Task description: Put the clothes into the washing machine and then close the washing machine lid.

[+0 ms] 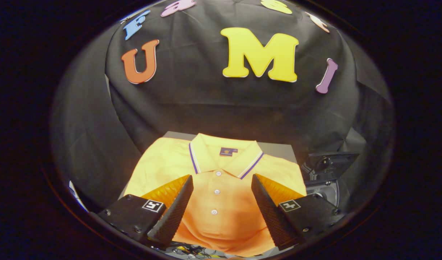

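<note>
Folded yellow-orange polo shirt with striped collar (217, 191) lies flat on the grey table (278, 147), collar pointing away toward the booth wall, button placket running lengthwise straight back toward the hand-held gripper (222, 180). Gripper fingers spread wide apart, holding nothing; contact with the cloth cannot be told. Shirt sits between and just beyond the fingers, placket centred in the gap. Dark machine part (327, 173) beside the table's right edge.

Black cloth wall (206, 101) behind a grey table (278, 148).
</note>
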`<action>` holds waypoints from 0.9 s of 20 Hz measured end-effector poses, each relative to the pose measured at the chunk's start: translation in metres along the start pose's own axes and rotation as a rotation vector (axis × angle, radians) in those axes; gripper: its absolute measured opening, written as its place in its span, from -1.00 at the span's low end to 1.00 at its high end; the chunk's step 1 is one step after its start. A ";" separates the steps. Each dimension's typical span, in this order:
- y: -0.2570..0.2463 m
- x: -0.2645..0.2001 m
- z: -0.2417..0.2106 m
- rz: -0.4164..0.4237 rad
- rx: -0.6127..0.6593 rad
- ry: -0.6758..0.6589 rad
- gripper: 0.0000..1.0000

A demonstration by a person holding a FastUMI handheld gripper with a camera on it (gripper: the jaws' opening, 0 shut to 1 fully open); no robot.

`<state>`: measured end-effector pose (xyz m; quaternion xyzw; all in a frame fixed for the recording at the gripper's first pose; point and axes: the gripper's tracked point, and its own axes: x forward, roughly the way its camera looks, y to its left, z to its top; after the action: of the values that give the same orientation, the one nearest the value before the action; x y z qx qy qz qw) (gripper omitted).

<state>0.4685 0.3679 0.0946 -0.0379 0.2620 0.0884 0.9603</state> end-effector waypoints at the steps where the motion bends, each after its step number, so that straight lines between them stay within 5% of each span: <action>1: -0.003 0.007 -0.010 -0.014 0.006 0.029 1.00; 13: -0.003 0.025 -0.030 -0.012 -0.004 0.179 0.94; 15: 0.001 0.027 -0.028 0.001 -0.032 0.189 0.70; 18: -0.001 0.029 -0.027 -0.008 -0.100 0.155 -0.33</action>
<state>0.4799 0.3678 0.0571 -0.0937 0.3306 0.0943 0.9344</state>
